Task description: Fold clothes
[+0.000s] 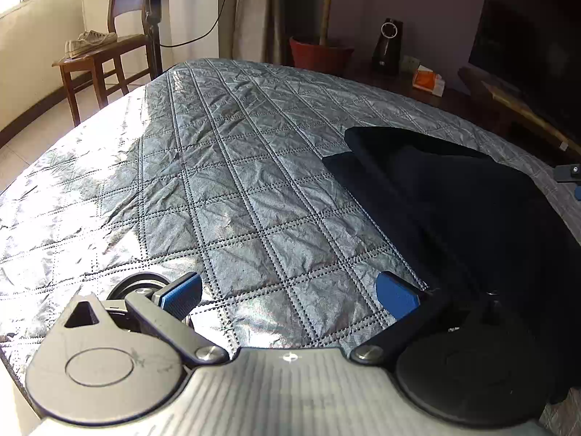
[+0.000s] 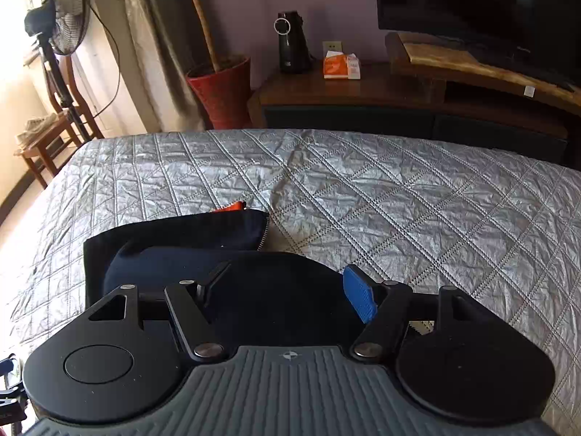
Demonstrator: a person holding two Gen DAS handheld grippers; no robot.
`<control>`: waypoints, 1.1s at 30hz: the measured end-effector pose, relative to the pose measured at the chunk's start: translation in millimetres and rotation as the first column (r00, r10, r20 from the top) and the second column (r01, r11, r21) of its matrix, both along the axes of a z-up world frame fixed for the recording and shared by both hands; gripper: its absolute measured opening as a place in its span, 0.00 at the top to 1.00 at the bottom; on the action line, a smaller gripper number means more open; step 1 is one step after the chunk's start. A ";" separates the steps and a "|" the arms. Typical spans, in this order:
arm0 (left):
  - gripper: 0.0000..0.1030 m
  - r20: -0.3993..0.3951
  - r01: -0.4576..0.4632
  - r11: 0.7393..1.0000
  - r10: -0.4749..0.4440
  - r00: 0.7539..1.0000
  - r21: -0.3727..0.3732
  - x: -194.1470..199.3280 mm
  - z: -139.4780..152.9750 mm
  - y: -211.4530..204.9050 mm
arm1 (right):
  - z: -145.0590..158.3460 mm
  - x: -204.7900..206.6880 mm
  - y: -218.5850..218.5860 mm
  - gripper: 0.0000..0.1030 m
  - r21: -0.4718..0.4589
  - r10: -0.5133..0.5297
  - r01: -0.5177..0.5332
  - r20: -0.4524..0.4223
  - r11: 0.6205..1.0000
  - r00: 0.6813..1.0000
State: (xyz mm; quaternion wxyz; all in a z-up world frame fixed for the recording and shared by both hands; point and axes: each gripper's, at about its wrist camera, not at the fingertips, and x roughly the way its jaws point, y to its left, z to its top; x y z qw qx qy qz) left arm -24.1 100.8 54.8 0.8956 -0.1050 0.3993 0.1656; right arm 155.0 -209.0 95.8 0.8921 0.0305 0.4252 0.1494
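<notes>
Left gripper (image 1: 288,296) jaws gape empty; right gripper (image 2: 287,298) jaws spread, left pad seemingly hidden behind dark garment (image 2: 174,239).

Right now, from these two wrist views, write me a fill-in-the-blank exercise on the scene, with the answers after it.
1. The dark garment lies on a quilted ____ bedspread.
2. The left gripper has its jaws ____, with only bedspread between the blue pads.
3. The potted plant by the curtain stands in a ____ pot.
4. A pair of shoes rests on the wooden ____.

Missing words: silver; open; red; chair
</notes>
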 end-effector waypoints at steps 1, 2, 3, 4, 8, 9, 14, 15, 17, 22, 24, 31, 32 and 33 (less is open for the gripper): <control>0.01 -0.001 0.003 1.000 -0.003 1.000 0.001 0.4 -0.3 -1.1 | -5.4 5.1 -2.9 0.29 0.007 0.014 -0.014 -0.022 1.000 1.000; 0.01 -0.001 0.007 1.000 -0.007 1.000 0.006 0.6 -0.4 -2.4 | -11.1 10.0 -4.7 0.28 0.017 0.028 -0.028 -0.043 0.999 0.999; 0.01 -0.001 0.011 1.000 -0.011 1.000 0.011 0.8 -0.5 -3.7 | -18.2 13.4 1.6 0.25 0.056 0.045 -0.041 -0.067 0.998 0.997; 0.01 -0.001 0.014 1.000 -0.014 1.000 0.015 1.0 -0.5 -4.8 | -25.2 17.9 3.8 0.19 0.088 0.059 -0.050 -0.094 0.995 0.994; 0.01 -0.003 0.012 1.000 -0.012 1.000 0.026 1.7 -0.6 -5.7 | -36.0 24.5 22.1 0.22 -0.011 0.057 -0.058 -0.098 0.998 0.994; 0.01 -0.003 0.007 1.000 -0.007 1.000 0.024 2.2 -0.7 -4.3 | -33.9 23.6 23.5 0.33 -0.012 0.065 -0.066 -0.096 0.998 0.993; 0.01 0.001 -0.014 1.000 0.014 1.000 0.021 2.2 0.2 0.5 | 7.0 -6.9 28.6 1.00 0.042 0.128 -0.131 0.070 0.990 0.989; 0.01 0.003 -0.016 1.000 0.016 1.000 0.018 2.1 0.7 1.4 | 18.5 -17.3 31.3 1.00 0.059 0.163 -0.170 0.109 0.984 0.980; 0.01 0.003 -0.020 1.000 0.020 1.000 0.011 1.3 0.9 2.4 | 27.1 -29.1 46.3 0.99 -0.017 0.247 -0.247 0.114 0.969 0.962; 0.01 0.000 -0.015 1.000 0.015 1.000 0.017 0.1 0.5 0.8 | 25.7 -15.4 44.4 0.23 -0.104 0.220 -0.208 0.132 0.973 0.966; 0.01 -0.006 -0.016 1.000 0.016 1.000 0.014 0.9 -0.5 1.4 | 15.4 -0.2 43.5 0.17 -0.111 0.251 -0.246 0.038 0.963 0.967; 0.01 -0.074 0.028 0.999 -0.026 0.997 0.029 7.3 -10.3 -5.7 | -23.3 17.9 44.9 0.53 -0.190 0.211 -0.216 -0.043 0.958 0.976; 0.01 -0.082 0.032 0.999 -0.030 0.996 0.019 7.8 -11.8 -5.4 | -27.4 18.8 43.3 0.90 -0.166 0.202 -0.209 -0.059 0.964 0.978; 0.01 -0.088 0.027 1.000 -0.026 0.996 0.006 8.0 -13.3 -3.6 | -29.5 17.7 42.6 1.00 -0.144 0.191 -0.200 -0.069 0.969 0.979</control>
